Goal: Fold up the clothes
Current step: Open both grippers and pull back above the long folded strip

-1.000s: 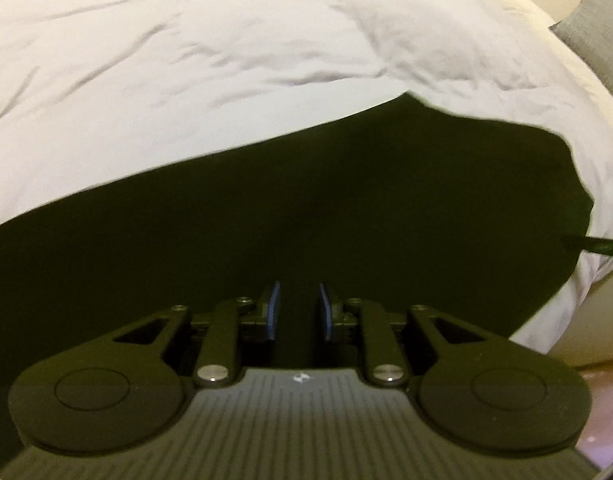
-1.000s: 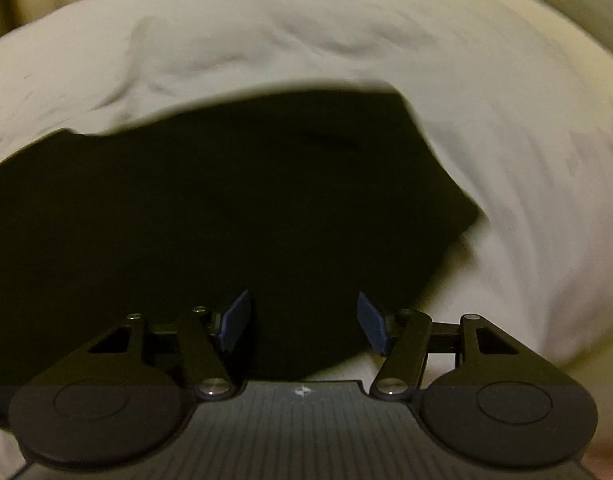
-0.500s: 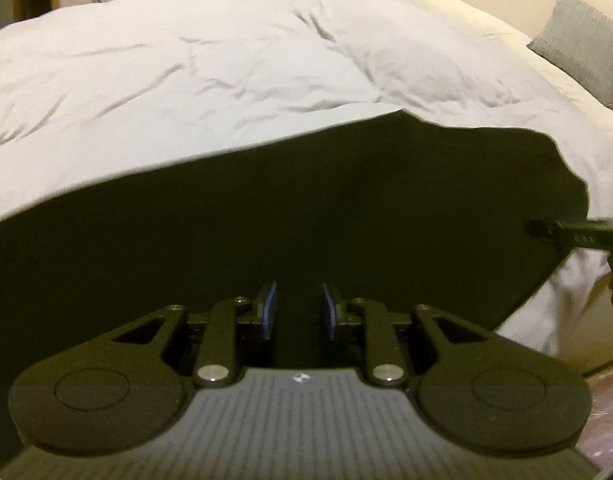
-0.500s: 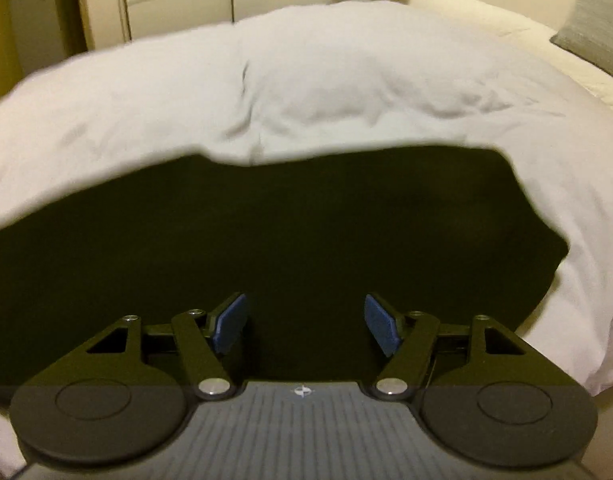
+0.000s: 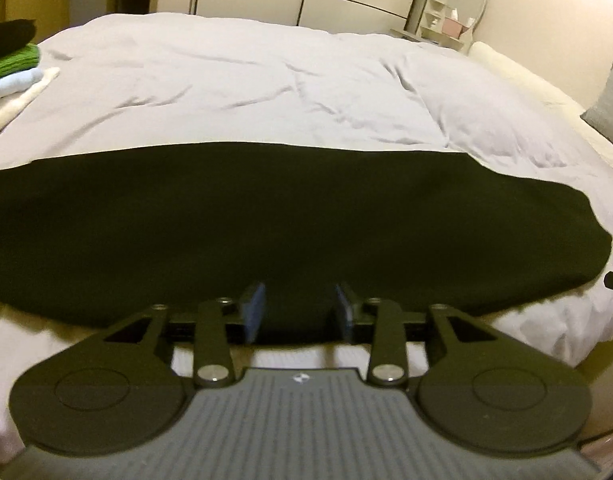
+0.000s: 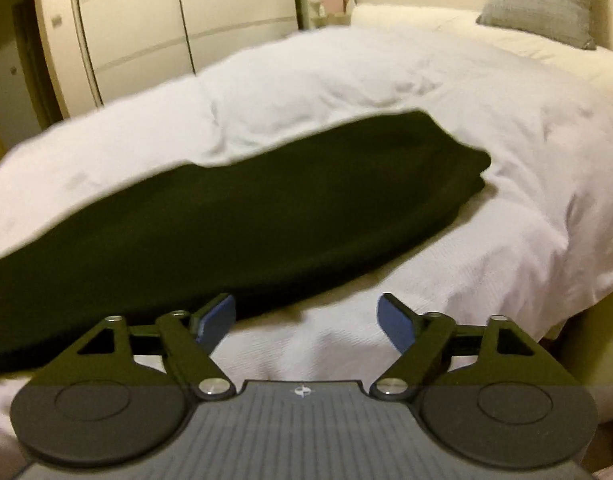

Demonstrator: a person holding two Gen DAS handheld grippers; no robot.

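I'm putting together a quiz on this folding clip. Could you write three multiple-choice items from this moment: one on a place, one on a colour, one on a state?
1. Where does the black garment lie?
A. on the white duvet
B. on the floor
C. inside the wardrobe

2. What colour is the folded piece right under the black one in the pile of clothes?
A. red
B. green
C. orange

3. How do the right tongs stand?
A. shut on the garment
B. shut on nothing
C. open

Answers:
1 A, the garment is spread flat across the duvet.
2 B, a green layer shows beneath the black top piece.
3 C, the blue pads stand wide apart, with nothing between them.
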